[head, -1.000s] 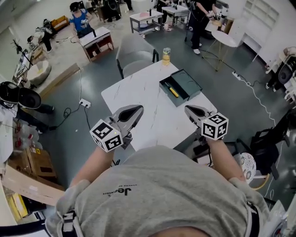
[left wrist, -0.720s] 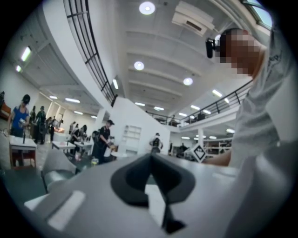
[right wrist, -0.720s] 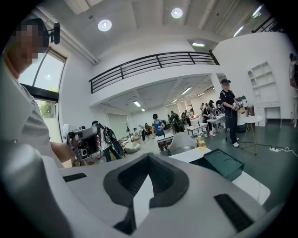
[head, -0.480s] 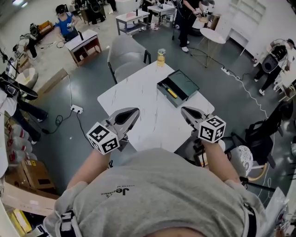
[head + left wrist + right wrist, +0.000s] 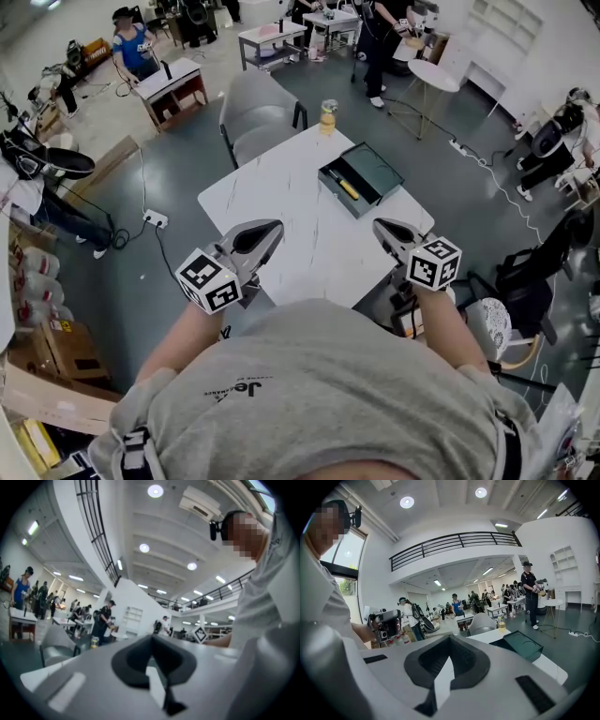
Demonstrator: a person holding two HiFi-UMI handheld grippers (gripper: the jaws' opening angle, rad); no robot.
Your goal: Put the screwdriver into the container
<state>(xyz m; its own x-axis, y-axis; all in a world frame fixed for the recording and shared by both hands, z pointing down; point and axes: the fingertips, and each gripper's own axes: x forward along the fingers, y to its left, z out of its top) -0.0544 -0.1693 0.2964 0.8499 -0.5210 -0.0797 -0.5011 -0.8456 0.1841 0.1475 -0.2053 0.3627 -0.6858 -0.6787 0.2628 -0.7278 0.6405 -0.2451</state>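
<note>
The white marble-patterned table (image 5: 281, 197) fills the middle of the scene in front of me. A grey upholstered chair (image 5: 253, 112) is pushed against its far left edge.

On the far right part of the tabletop lies the dark green rectangular container (image 5: 375, 167), open on top. It also shows in my right gripper view, ahead and to the right (image 5: 522, 645).

My left gripper (image 5: 275, 226), grey with a black-and-white marker cube at its back, hangs above the near left edge of the table. Its jaws are pressed together with nothing between them, as the left gripper view shows (image 5: 151, 638).

My right gripper (image 5: 381, 225) hangs above the near right corner, well apart from the container. Its jaws are also closed together and empty (image 5: 449, 638).

A small glass jar with yellowish contents (image 5: 327, 116) stands at the far edge of the table, beyond the container and just right of the chair.

The yellow-handled screwdriver (image 5: 345, 185) lies inside the container, along its left side.
</note>
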